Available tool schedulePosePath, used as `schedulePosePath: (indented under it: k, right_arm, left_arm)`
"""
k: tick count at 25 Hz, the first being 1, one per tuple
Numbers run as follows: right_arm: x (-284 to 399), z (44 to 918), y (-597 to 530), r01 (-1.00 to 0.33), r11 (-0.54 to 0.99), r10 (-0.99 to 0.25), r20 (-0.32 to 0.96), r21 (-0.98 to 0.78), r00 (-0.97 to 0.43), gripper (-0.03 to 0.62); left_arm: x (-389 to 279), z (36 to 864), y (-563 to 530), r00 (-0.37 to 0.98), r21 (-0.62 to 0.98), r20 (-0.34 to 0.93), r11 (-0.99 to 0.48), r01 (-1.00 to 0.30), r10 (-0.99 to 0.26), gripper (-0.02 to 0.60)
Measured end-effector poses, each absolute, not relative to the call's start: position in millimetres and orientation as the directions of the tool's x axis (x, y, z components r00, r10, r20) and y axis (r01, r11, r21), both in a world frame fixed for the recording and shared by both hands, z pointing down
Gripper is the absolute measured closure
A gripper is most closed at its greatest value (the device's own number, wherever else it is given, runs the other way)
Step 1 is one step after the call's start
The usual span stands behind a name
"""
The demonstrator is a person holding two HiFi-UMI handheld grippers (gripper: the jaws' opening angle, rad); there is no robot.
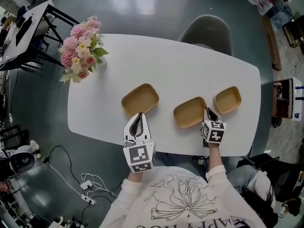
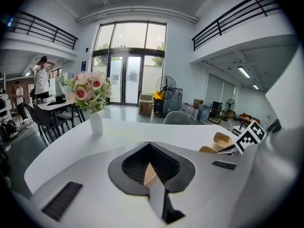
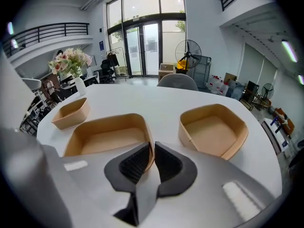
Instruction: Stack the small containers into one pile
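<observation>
In the head view, three tan containers lie in a row on the white bench (image 1: 166,65), none stacked yet: the left container (image 1: 140,99), the middle container (image 1: 189,113) and the right container (image 1: 227,100). Your right hand-held gripper (image 1: 210,114) sits at the middle container's right-hand rim, close to the right container, so a sideways swing as you lift could knock that one. Your left hand-held gripper (image 1: 138,120) points at the left container's near rim from the lower centre of the frame; a push forward would slide that container towards the flowers (image 1: 80,49). In the left gripper view, your left hand-held gripper (image 2: 150,146) has its tips together with nothing clamped. Only a tan sliver shows through the gap behind them, so it cannot steady anything as it is. In the right gripper view, your right hand-held gripper (image 3: 152,148) is pinched nearly closed on the thin right wall of the middle container (image 3: 107,137). You hold it by one edge only, so the container will likely hang tilted, and the wall may buckle or slip out. The right container (image 3: 213,129) looks slightly smaller, so seating the held one inside it may jam
</observation>
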State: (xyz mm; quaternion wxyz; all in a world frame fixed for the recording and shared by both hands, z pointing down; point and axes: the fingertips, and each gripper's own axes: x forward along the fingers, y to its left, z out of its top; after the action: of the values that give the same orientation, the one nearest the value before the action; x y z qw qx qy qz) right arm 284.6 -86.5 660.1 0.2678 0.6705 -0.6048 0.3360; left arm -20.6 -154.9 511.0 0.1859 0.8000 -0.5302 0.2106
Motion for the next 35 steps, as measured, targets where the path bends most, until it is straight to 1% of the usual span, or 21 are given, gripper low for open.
schedulePosePath:
  k: [5, 12, 17, 22, 27, 35]
  right_arm:
    - [280, 646, -85, -0.986, -0.136, -0.664, 0.747, -0.098, 0.017, 0.556]
    - [267, 589, -95, -0.973, -0.125, -0.754, 0.656, -0.194, -0.034, 0.56]
    - [238, 532, -125, -0.965, -0.047, -0.826, 0.553, -0.257, -0.107, 0.56]
    - [195, 491, -160, -0.946, 0.039, -0.854, 0.481, -0.323, -0.2, 0.56]
    - [150, 495, -189, -0.929, 0.09, -0.821, 0.501, -0.359, -0.274, 0.56]
    - [88, 544, -216, -0.919, 0.121, -0.713, 0.611, -0.375, -0.343, 0.56]
  left_arm:
    - [-28, 512, -153, 0.335, 0.081, 0.537, -0.349, -0.934, -0.774, 0.575]
    - [-40, 502, -151, 0.308, 0.093, 0.518, -0.306, -0.948, -0.798, 0.575]
    - [-54, 487, -147, 0.277, 0.099, 0.489, -0.263, -0.96, -0.827, 0.575]
    - [-77, 472, -140, 0.224, 0.103, 0.461, -0.199, -0.975, -0.859, 0.575]
    - [-110, 466, -131, 0.155, 0.099, 0.448, -0.124, -0.987, -0.881, 0.575]
    - [-154, 465, -120, 0.057, 0.096, 0.443, -0.015, -0.995, -0.895, 0.575]
